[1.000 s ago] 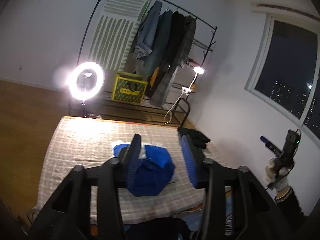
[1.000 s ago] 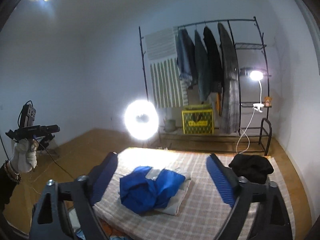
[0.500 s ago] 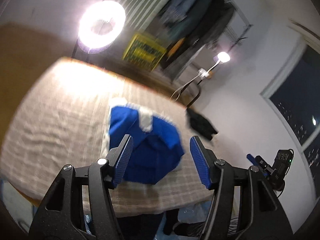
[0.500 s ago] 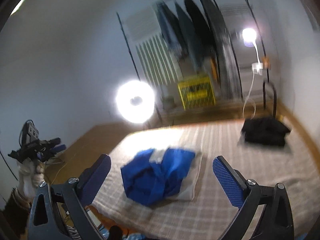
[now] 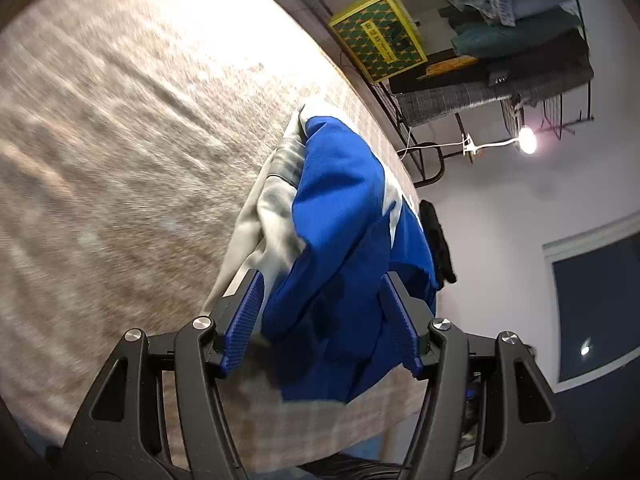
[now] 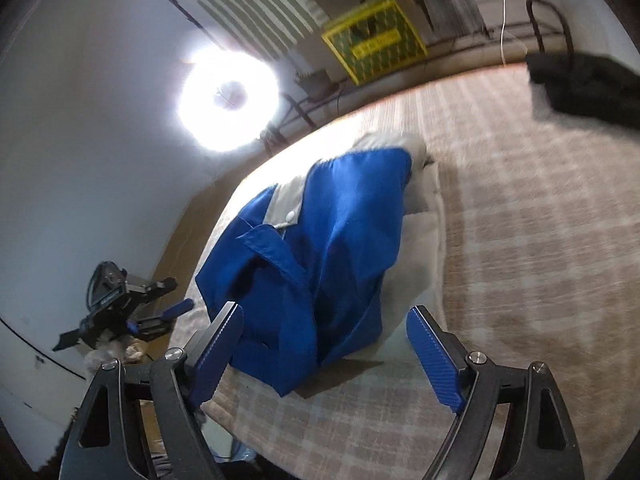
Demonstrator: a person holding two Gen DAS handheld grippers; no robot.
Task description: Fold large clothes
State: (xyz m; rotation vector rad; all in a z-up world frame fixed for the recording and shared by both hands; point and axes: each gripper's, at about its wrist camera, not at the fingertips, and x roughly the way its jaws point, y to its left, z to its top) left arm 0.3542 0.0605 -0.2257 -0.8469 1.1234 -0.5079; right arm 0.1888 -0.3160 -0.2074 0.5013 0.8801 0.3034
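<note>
— Fingers first: where are yours right now?

— My left gripper hangs low over the blue jacket, its two blue-padded fingers spread wide, one on each side of the crumpled fabric. Nothing is pinched between them; whether the pads touch the cloth I can't tell.

— And the other hand?

— My right gripper is spread wide too, its fingers apart with the near edge of the jacket showing between them. It grips nothing.

— Where does the jacket lie?

— Bunched in a heap on the checked beige blanket that covers the bed, close to the near edge. Blue folds sit on top; a pale grey lining spills out on one side and spreads flat under the heap. A grey collar strip with a white snap shows in the right wrist view.

— Anything else on the bed?

— A dark black garment, well apart from the jacket, near the far corner.

— And beyond the bed?

— A ring light blazes, a yellow patterned box sits on the low rack, and hanging clothes crowd the rail above it. A small lamp glows by the wall. The right wrist view catches my left gripper out past the blanket's edge.
</note>
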